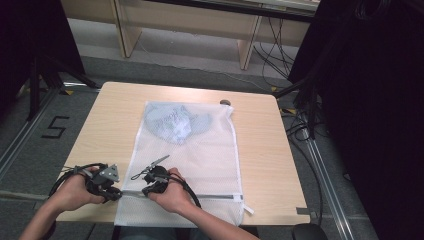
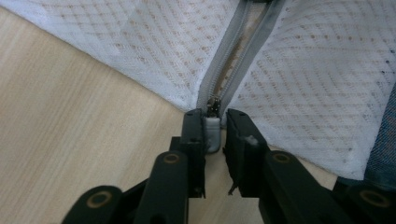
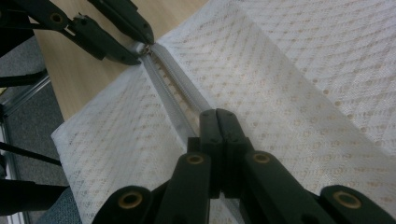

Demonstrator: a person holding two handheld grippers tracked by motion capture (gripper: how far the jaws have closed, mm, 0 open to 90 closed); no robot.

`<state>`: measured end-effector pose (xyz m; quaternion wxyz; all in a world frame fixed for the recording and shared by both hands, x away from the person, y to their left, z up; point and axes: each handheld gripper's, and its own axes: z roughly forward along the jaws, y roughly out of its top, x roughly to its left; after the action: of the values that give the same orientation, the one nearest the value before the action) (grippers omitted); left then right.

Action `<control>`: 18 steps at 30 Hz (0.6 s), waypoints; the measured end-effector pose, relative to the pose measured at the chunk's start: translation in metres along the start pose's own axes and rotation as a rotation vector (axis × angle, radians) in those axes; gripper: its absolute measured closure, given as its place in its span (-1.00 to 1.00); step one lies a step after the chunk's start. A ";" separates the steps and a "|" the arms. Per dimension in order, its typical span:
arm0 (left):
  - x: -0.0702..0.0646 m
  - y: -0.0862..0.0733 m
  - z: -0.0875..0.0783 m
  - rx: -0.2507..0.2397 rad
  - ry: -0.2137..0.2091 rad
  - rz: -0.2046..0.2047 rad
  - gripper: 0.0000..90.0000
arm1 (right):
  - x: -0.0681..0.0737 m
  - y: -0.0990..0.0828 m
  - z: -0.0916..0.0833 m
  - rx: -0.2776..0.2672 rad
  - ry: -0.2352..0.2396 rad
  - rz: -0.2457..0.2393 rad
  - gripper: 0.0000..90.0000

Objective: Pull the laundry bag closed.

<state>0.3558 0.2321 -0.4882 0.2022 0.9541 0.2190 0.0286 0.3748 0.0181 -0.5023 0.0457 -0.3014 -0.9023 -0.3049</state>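
A white mesh laundry bag (image 1: 200, 150) lies flat on the wooden table (image 1: 265, 145), with a pale blue garment (image 1: 172, 122) inside its far end. A grey zipper (image 1: 215, 196) runs along the bag's near edge. My left gripper (image 1: 117, 194) is at the zipper's left end. In the left gripper view its jaws (image 2: 215, 119) straddle the grey zipper pull (image 2: 212, 133), slightly open, with a small gap on one side. My right gripper (image 1: 147, 190) is just to its right, shut (image 3: 218, 114) on the bag's fabric at the zipper (image 3: 173, 79), which is parted here.
A small dark round object (image 1: 225, 102) sits at the table's far edge. Wooden furniture legs (image 1: 247, 47) stand beyond the table. Black drapes and cables (image 1: 305, 125) are to the right. The bag's near edge overhangs the table's front.
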 end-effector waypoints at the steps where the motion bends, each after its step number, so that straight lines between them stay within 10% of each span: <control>1: 0.000 0.000 0.000 0.000 0.000 0.000 0.75 | 0.000 0.000 0.000 0.000 0.000 0.000 1.00; 18: -0.003 0.009 -0.016 0.012 0.017 -0.016 0.79 | 0.000 0.000 0.000 -0.001 0.003 -0.003 1.00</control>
<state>0.3544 0.2289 -0.4702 0.1950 0.9532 0.2284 0.0338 0.3750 0.0179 -0.5024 0.0463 -0.2998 -0.9025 -0.3056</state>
